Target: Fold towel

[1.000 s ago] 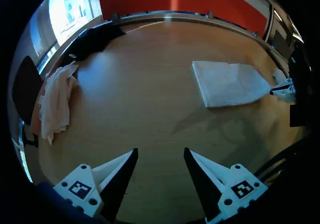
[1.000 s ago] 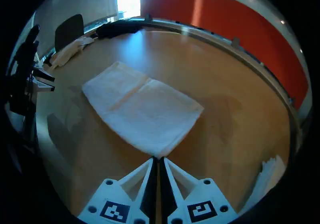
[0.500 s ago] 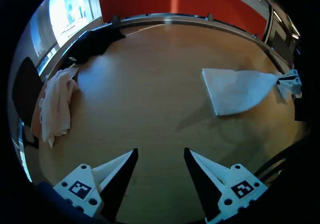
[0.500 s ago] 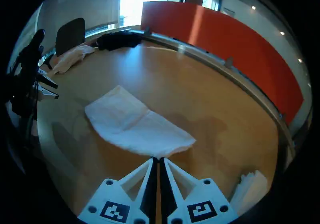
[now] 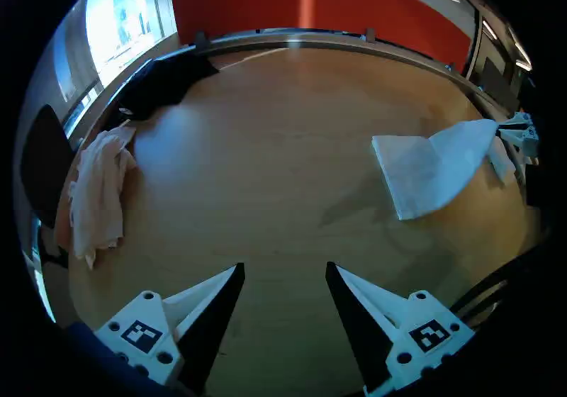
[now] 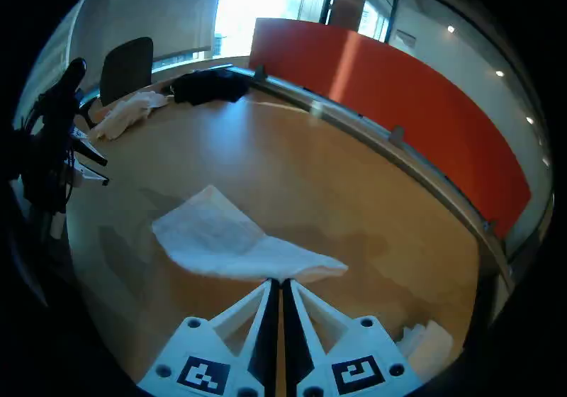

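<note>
White terry cloth, the towel (image 6: 227, 241) lies on the wooden table (image 6: 333, 177). Its far end is flat and creased. Its near corner rises off the wood into the right gripper (image 6: 278, 283), whose 2 fingers are pressed together on that corner with no gap between them.

In the left gripper view the same towel (image 5: 418, 170) sits far to the right. 1 side of it lifts in a soft slope toward the right gripper (image 5: 521, 129) at the table's edge, and a dark shadow lies on the wood just beside it. The left gripper (image 5: 283, 268) hangs over bare wood well apart from the towel, its 2 black-faced fingers spread wide and holding nothing.

A small stack of white cloth (image 6: 425, 342) rests on the table to the right of the right gripper. Across the table a crumpled pale cloth heap (image 5: 96, 191) lies by the edge near a dark chair (image 5: 41, 157), and a black garment (image 5: 164, 76) is bunched at the far corner. An orange-red partition (image 5: 319, 0) runs behind a curved metal rail.

The right gripper view also shows the left gripper (image 6: 88, 163) far off, with the hand (image 6: 49, 149) that holds it seen as a dark shape.
</note>
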Tool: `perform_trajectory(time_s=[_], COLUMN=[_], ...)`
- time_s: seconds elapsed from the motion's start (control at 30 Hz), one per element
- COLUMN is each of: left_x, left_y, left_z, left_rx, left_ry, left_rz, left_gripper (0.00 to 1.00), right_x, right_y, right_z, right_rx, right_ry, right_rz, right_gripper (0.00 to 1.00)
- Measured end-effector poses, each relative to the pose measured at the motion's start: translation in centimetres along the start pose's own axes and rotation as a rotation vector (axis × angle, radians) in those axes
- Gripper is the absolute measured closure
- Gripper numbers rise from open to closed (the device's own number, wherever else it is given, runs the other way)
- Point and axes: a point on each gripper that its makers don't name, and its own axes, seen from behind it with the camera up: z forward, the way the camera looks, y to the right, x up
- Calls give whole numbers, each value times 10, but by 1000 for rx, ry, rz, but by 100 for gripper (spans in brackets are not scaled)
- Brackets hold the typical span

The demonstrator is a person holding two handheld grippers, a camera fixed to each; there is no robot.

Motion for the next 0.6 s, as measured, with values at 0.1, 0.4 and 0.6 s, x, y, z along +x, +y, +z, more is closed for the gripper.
perform_trajectory(time_s=[0.1, 0.4, 0.6], left_x=[-1, 0, 1], left_y=[1, 3, 3], left_z=[0, -2, -6], left_rx=[-3, -5, -5], left_ry=[-2, 3, 12], left_rz=[-4, -10, -22], left_gripper=[15, 15, 15], right_x=[2, 16, 32], right_y=[-1, -24, -53], right_z=[0, 12, 30], right_rx=[4, 56, 116], right_ry=[1, 14, 29], right_rz=[-6, -35, -54], right_gripper=[95, 94, 94])
